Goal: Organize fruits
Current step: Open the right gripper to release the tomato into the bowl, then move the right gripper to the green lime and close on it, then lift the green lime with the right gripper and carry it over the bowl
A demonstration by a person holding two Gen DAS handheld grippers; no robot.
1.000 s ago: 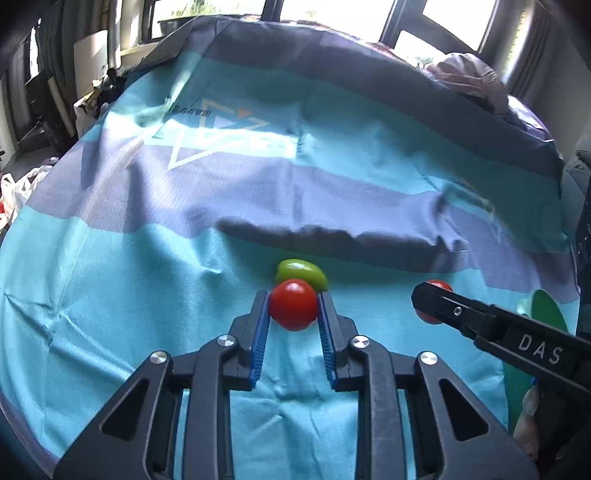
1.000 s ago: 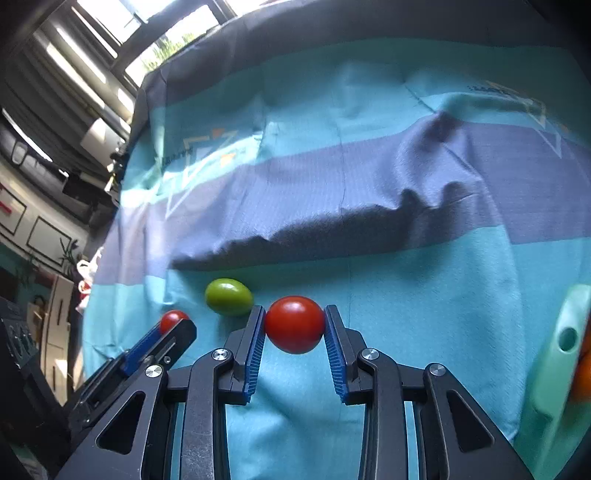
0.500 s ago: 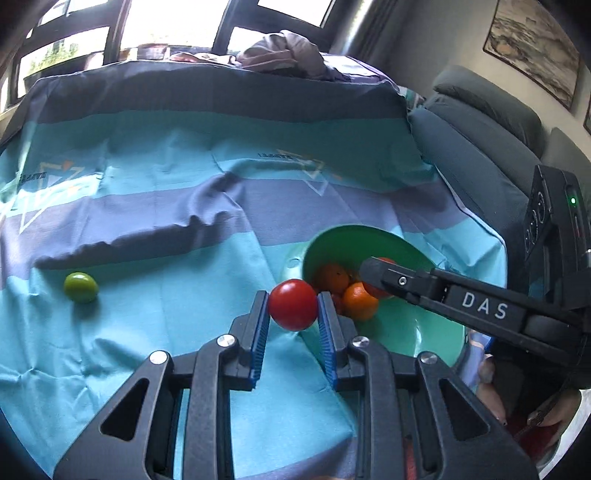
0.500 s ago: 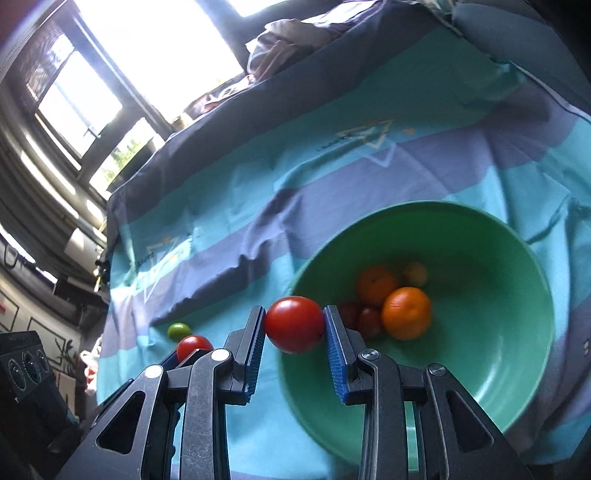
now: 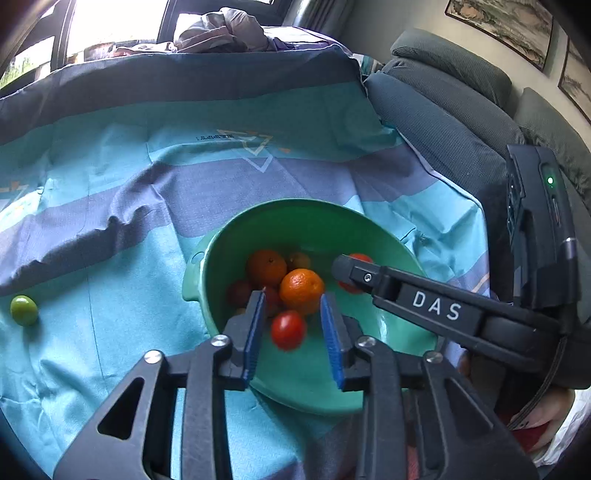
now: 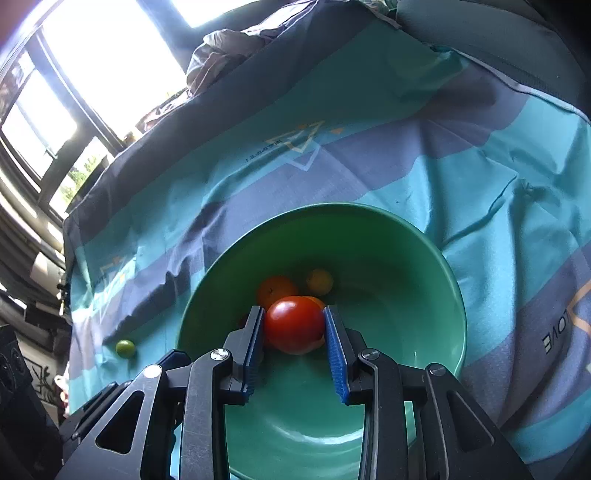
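A green bowl [image 5: 369, 229] stands on the striped cloth and holds oranges [image 5: 301, 290] and several small fruits. My left gripper [image 5: 291, 310] is open over the bowl's near side, and a blurred red tomato [image 5: 288, 329] is loose between its jaws, touching neither. My right gripper [image 6: 294, 323] is over the bowl [image 6: 424, 288], shut on a second red tomato [image 6: 294, 325]. That gripper also shows in the left wrist view [image 5: 352, 271], reaching in from the right. A green fruit [image 5: 23, 310] lies on the cloth at the left, also in the right wrist view [image 6: 125, 348].
The teal and purple striped cloth [image 5: 122, 184] covers the surface, with a raised fold left of the bowl. A grey sofa [image 5: 461, 110] stands to the right. Crumpled clothes [image 5: 221, 33] lie at the far edge by the windows.
Both grippers swung right from the green fruit to over the bowl. My left gripper has opened and its tomato has come free. My right gripper still holds its tomato.
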